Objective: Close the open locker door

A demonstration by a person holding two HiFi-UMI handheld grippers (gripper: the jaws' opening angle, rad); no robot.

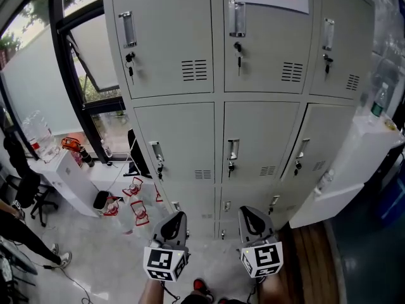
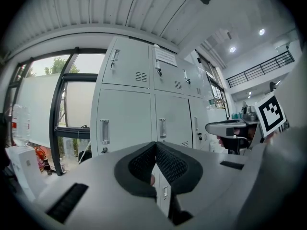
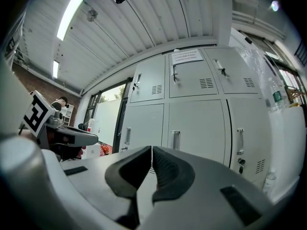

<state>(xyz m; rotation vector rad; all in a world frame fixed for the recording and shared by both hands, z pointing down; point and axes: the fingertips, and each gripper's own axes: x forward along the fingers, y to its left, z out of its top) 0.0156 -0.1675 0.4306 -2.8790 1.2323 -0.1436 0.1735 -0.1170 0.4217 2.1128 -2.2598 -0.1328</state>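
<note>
In the head view, you stood facing a bank of grey lockers and held both tools level towards it. The left hand-held gripper and the right hand-held gripper were side by side, well short of the metal. The locker door at the right of the middle row showed a dark line down its left edge, so I judged it to be the one ajar, though only barely. Its handle sat on that same free edge.

In the left gripper view, your jaws were pressed together with nothing between them, and the middle-row doors rose beyond the tips.

In the right gripper view, your jaws were likewise closed and empty. The dark seam beside the right-hand door was plainer here.

As for handling, I took that door for thin painted sheet metal. It would be light and stiff, free on its hinges, and likely to bounce back if shoved hard. The paint looked smooth, so pads could skid on it. You needed no grasp. The closed jaws could serve as a blunt pusher on the flat face beside the handle, far from the hinge side.
</note>
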